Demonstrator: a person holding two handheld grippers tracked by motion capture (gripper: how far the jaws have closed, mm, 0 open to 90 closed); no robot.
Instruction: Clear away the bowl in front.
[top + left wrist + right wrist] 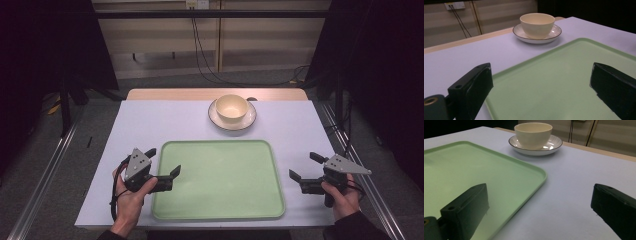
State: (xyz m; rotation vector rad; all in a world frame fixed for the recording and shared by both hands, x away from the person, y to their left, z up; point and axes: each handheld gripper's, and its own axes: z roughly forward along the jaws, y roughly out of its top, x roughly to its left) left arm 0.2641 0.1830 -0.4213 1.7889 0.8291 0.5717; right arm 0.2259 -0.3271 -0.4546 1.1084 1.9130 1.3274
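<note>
A pale green tray (220, 210) (574, 65) (461, 167) lies flat in the middle of the table, with nothing on it. Behind it a cream bowl (231, 107) (537, 24) (533, 134) stands upright on a white saucer (216, 118) (555, 33) (554, 145) with a dark rim. My left gripper (162, 162) (541, 87) hovers open over the tray's left edge, nothing between its jaws. My right gripper (306, 166) (539, 210) is open just right of the tray's right edge, also holding nothing.
The white table top (165, 120) has a wooden strip (175, 94) along its far edge. Cables (200, 55) hang down the wall behind. Metal rails (45, 175) run along the floor on both sides, with dark curtains beyond.
</note>
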